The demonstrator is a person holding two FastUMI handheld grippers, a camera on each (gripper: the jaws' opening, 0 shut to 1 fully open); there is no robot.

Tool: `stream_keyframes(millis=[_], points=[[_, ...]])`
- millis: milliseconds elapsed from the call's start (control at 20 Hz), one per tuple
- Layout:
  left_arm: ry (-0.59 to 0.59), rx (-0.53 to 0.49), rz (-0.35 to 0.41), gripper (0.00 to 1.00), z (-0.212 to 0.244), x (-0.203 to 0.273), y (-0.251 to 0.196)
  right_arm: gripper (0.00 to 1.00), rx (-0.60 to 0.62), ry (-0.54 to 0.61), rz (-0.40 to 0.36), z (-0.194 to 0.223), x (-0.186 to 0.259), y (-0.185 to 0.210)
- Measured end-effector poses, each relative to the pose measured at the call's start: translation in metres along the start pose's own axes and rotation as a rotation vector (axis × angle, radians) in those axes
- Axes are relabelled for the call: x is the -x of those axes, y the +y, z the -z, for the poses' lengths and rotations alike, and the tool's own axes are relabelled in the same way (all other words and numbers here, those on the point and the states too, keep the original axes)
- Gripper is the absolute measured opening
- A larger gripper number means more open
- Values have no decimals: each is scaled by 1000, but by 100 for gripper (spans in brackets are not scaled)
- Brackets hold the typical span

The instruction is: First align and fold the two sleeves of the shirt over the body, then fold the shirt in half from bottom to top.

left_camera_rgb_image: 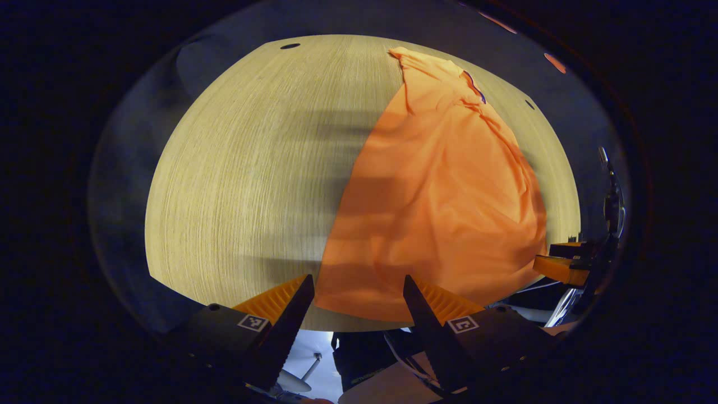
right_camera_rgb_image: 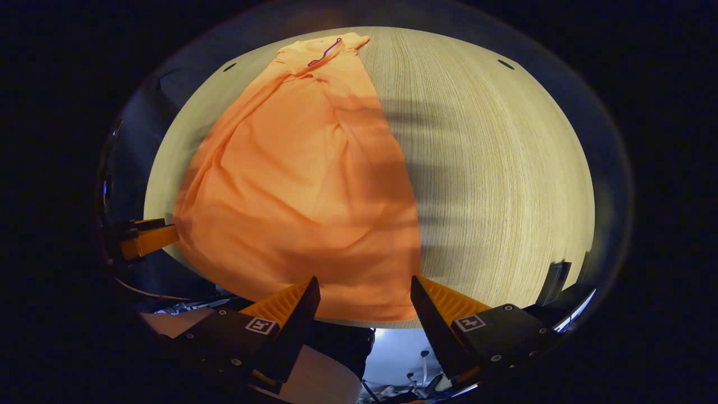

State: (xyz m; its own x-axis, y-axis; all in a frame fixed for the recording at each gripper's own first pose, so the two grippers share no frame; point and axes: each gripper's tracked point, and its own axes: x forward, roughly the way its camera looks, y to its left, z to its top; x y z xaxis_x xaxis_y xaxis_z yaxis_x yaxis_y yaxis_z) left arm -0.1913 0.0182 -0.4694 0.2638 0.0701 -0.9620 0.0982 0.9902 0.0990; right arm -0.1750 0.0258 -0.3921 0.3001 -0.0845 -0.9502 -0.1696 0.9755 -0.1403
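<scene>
Orange shirt point(left_camera_rgb_image: 443, 202) lies lengthwise on the wooden table point(left_camera_rgb_image: 241, 185), collar at the far end, hem at the near edge, with left gripper point(left_camera_rgb_image: 359, 294) and right gripper point(right_camera_rgb_image: 364, 297) both spread wide, empty, just short of the hem.

Orange shirt point(left_camera_rgb_image: 443, 196) flat on the table, wrinkled, collar at far end.

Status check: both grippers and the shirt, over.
Left gripper open, right gripper open, both at near hem. Shirt flat on table, sleeves in. Nothing blocking.
</scene>
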Motion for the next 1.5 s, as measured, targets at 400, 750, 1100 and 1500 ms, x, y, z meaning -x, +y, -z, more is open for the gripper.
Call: stream_keyframes(millis=[400,750,1100,1500], points=[[27,-60,-90,98,7,-16,-1,99,30,40,50,7,-14,-2],[54,-35,-90,99,9,-15,-1,99,50,51,58,5,-14,3],[19,-25,-89,99,6,-21,2,98,22,62,57,8,-14,4],[23,-61,-70,11,13,-17,-17,18,13,25,13,11,-13,17]])
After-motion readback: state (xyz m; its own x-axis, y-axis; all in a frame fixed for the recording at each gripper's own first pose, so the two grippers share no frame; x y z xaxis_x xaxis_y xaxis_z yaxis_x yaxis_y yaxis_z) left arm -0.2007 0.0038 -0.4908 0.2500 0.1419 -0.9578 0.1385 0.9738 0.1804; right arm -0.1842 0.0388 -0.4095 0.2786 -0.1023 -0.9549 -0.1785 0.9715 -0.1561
